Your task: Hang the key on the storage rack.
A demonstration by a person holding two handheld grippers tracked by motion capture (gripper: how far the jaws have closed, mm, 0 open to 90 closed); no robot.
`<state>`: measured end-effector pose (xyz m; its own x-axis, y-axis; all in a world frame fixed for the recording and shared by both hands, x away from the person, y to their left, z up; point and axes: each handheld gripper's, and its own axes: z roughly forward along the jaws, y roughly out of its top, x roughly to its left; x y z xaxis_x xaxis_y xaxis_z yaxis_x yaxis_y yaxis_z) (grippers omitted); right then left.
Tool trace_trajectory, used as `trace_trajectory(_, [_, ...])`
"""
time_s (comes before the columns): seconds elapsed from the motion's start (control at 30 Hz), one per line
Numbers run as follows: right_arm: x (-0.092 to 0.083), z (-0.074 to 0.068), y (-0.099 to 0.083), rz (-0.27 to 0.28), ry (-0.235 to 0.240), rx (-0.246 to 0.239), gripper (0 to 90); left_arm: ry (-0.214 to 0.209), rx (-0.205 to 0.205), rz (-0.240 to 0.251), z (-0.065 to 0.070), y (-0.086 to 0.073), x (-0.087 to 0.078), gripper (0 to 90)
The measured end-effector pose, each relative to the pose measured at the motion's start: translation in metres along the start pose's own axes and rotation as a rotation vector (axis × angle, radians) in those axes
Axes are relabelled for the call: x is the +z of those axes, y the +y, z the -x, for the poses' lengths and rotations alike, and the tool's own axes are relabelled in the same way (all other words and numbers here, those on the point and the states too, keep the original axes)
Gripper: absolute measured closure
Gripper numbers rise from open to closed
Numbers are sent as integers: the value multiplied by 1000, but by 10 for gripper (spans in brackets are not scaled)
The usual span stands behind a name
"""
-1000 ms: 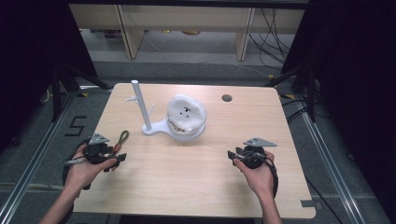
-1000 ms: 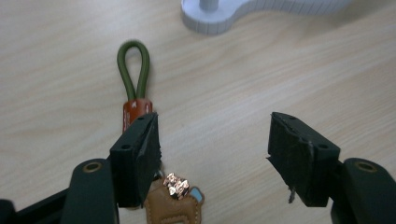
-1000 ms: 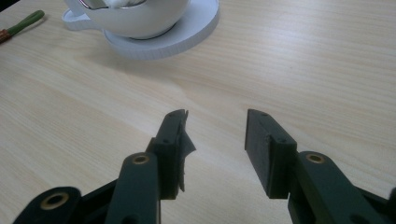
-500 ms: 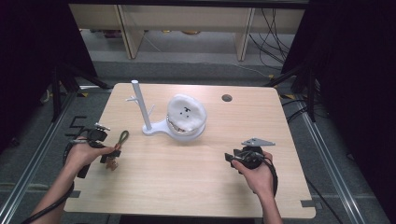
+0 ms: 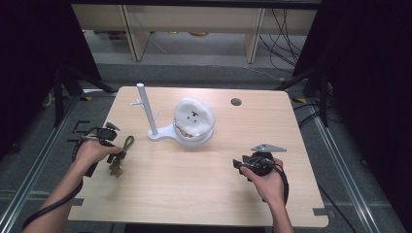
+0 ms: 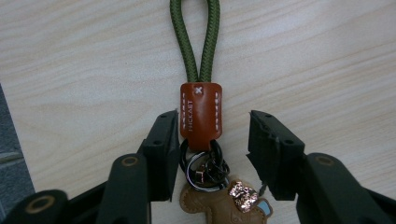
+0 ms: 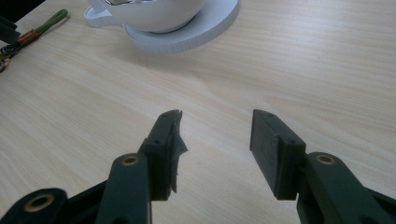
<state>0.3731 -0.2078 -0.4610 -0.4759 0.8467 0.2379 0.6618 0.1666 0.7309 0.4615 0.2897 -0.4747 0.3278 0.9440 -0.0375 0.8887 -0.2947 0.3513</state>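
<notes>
A keychain [image 6: 201,109] lies flat on the wooden table [image 5: 194,194] near its left edge: an olive cord loop [image 6: 194,42], a brown leather tab, metal rings and a small tan charm [image 6: 224,203]. My left gripper [image 6: 214,121] straddles the tab and rings. Its jaws have just been closing; the left jaw sits next to the tab and the right jaw stands apart from it. From the high view the keychain [image 5: 124,150] rests at the left gripper's [image 5: 116,156] tips. My right gripper [image 7: 215,119] hovers open over bare wood, with nothing between its fingers, at the table's right front [image 5: 239,164].
A white stand with an upright post [image 5: 145,111] and small pegs stands at the table's middle back. A white rounded bowl-like object [image 5: 194,119] sits on its round base [image 7: 205,28]. A cable hole [image 5: 236,102] is at the back right. Dark floor and rails border the left edge.
The left hand has shifted toward the table's left edge and settled over the keychain, and its jaws have narrowed around the tab. The right hand has stayed put.
</notes>
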Motion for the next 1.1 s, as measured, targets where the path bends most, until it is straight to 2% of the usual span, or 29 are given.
trace_trajectory(0.07, [0, -1, 0, -7, 2, 16, 536, 1, 11, -8, -2, 1, 3, 552])
trace_trajectory(0.4, [1, -1, -1, 4, 7, 6, 533, 0, 26, -17, -4, 4, 11, 566])
trace_trajectory(0.43, [1, 0, -1, 1, 6, -12, 533, 5, 25, -21, -4, 4, 12, 567])
trace_trajectory(0.47, [1, 0, -1, 2, 5, -11, 533, 37, 26, -23, -4, 4, 11, 567])
trace_trajectory(0.57, [1, -2, -1, 1, 11, 13, 532, 34, 22, -30, -5, 3, 13, 569])
trace_trajectory(0.83, [0, -3, -2, 3, 20, 13, 528, 40, 40, -41, -8, 4, 14, 591])
trace_trajectory(0.87, [0, -3, -2, 5, 21, 11, 526, 24, -8, -39, -5, 3, 15, 595])
trace_trajectory(0.9, [0, -3, -2, 4, 22, 12, 523, 30, 4, -39, -6, 3, 15, 603])
trace_trajectory(0.93, [0, -3, -2, 4, 20, 10, 520, 32, 0, -57, -6, 4, 13, 617])
trace_trajectory(0.97, [-1, -1, -2, 7, 11, -19, 520, 32, -8, -53, -6, 4, 13, 640])
trace_trajectory(1.07, [-1, -2, -2, 5, 20, -5, 520, 37, -10, -51, -5, 4, 13, 670])
trace_trajectory(1.1, [-2, -1, -1, 5, 17, -15, 520, 43, -5, -41, -4, 3, 14, 675])
